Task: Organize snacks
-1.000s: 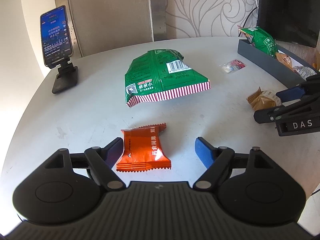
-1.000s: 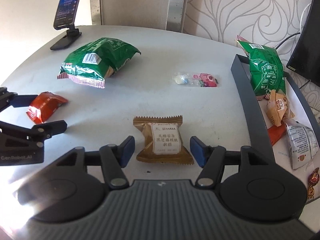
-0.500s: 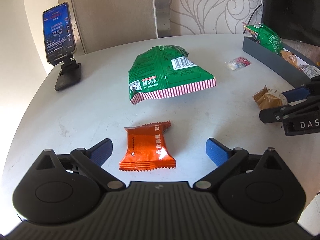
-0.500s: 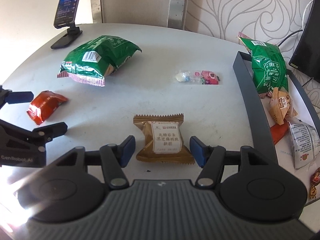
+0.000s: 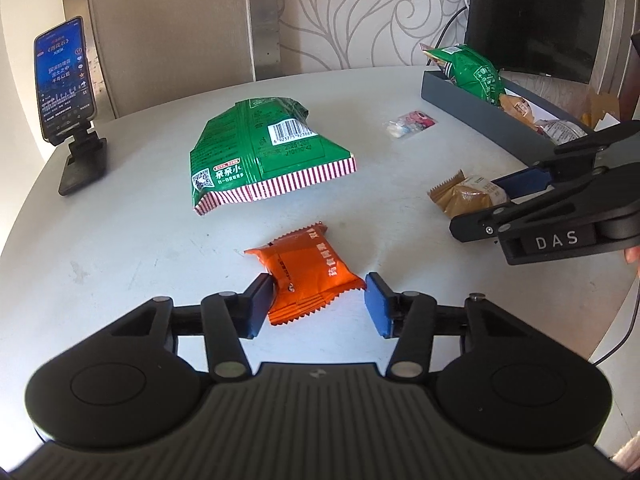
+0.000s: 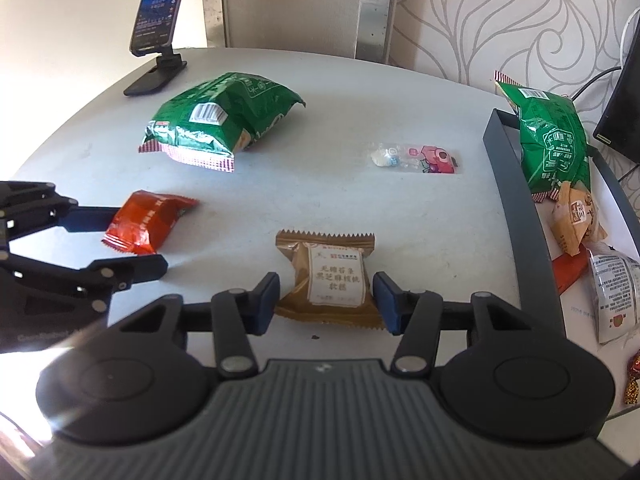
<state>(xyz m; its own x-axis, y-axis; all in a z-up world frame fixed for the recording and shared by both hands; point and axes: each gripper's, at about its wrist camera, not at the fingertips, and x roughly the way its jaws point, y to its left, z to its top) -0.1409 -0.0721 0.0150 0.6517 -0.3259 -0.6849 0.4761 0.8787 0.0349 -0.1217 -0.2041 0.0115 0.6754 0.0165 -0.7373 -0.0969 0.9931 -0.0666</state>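
The orange packet (image 5: 308,276) and brown packet (image 6: 328,280) lie on the bench (image 5: 140,220). Left gripper (image 5: 318,306) and right gripper (image 6: 326,302) have just been closing, each pinching its packet. Squeeze gently, lift level toward the tray (image 6: 520,216).

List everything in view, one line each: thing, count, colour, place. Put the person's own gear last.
large chip bag: one, green, on the table's middle.
orange snack packet: one, orange, between the left gripper's pads.
brown snack packet: one, brown with a white label, between the right gripper's pads.
small clear packet: one, clear with pink print, loose near the tray.
tray: one, dark grey, at the table's right edge, holding a second green bag and several small packets.
phone on a stand: one, black, screen lit, far left.
monitor: one, black, behind the tray.
table: one, white, round.
left gripper: black with blue pads, jaws just closing on the orange packet.
right gripper: the same, closing on the brown packet.
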